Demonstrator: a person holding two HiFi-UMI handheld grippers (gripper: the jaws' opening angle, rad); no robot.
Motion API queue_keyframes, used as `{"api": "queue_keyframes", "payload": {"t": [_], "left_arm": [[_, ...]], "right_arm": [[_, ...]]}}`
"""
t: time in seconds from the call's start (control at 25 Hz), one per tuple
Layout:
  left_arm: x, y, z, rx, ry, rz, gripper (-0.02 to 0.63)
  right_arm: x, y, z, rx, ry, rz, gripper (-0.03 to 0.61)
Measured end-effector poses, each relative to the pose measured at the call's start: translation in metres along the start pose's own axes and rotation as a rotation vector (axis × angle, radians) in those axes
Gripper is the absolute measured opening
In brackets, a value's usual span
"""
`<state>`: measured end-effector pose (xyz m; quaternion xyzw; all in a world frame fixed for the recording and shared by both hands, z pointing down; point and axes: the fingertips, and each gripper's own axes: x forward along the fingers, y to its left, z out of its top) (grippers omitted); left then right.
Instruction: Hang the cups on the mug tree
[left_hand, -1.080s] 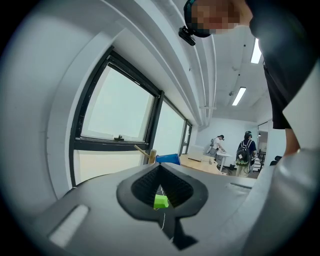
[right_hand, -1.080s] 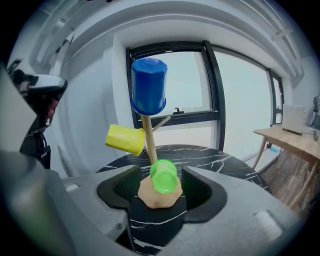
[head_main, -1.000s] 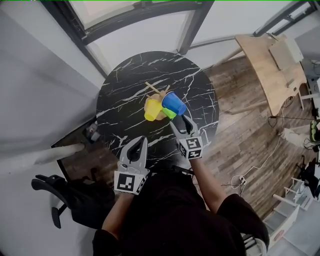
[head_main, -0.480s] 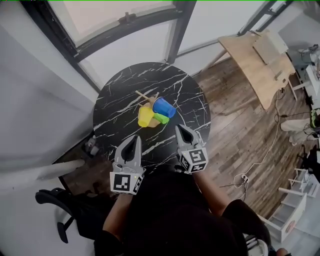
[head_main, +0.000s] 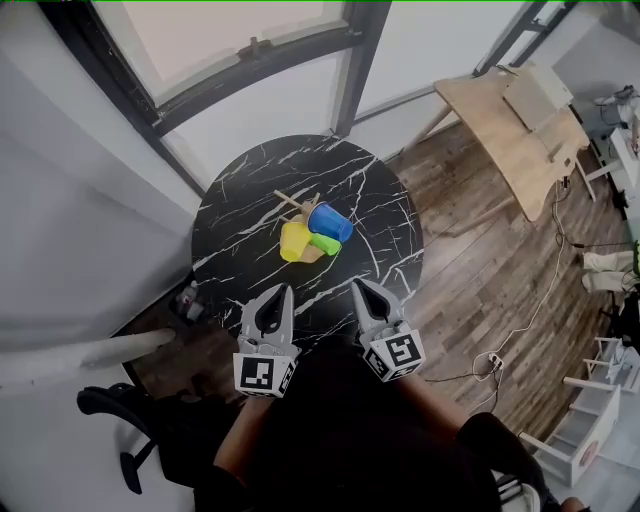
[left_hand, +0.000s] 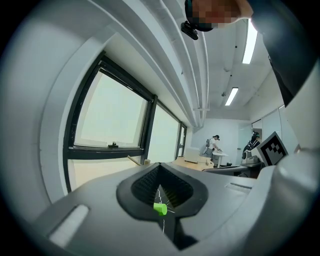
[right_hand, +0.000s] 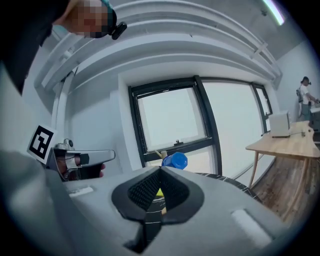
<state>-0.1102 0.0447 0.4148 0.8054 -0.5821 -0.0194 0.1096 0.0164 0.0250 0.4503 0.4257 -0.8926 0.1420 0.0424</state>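
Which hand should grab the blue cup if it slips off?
Probably the right. The blue cup hangs on the right side of the mug tree, facing the right hand-held gripper; the left hand-held gripper sits nearer the yellow cup. Both are shut, empty.

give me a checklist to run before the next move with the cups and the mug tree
1. Left gripper shut, nothing between its jaws: ok.
2. Right gripper shut, nothing held: ok.
3. Both grippers apart from the cups, over the near edge of the round black marble table: ok.
4. Blue plastic cup, yellow plastic cup and green plastic cup gathered at the wooden mug tree: ok.
5. Each cup's handle hooked on a peg: cannot tell.
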Motion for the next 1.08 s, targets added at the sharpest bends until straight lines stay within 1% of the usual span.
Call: {"api": "queue_keyframes", "payload": {"t": [0.12,0.24,0.44,0.6,0.8,1.08], "left_arm": [[0.001,0.0,0.002,0.012,-0.003,0.004,0.0],[0.002,0.001,0.007,0.009,-0.003,0.012,0.0],[0.0,0.006,0.002,0.011,0.007,0.021,0.0],[0.0,0.006,0.002,0.006,0.005,0.023,0.0],[0.001,0.004,-0.004,0.005,-0.002,0.004,0.0],[0.0,0.002,0.001,0.011,0.0,0.012,0.0]], "right_arm": [[0.002,0.003,-0.002,0.002,0.011,0.019,-0.003],[0.004,0.003,0.001,0.002,0.007,0.017,-0.003],[0.006,0.004,0.002,0.01,0.003,0.029,-0.003],[0.005,0.003,0.004,0.005,-0.003,0.024,-0.004],[0.005,0.001,0.005,-0.001,-0.003,0.013,-0.003],[0.003,0.002,0.006,-0.005,-0.007,0.015,-0.003]]}}
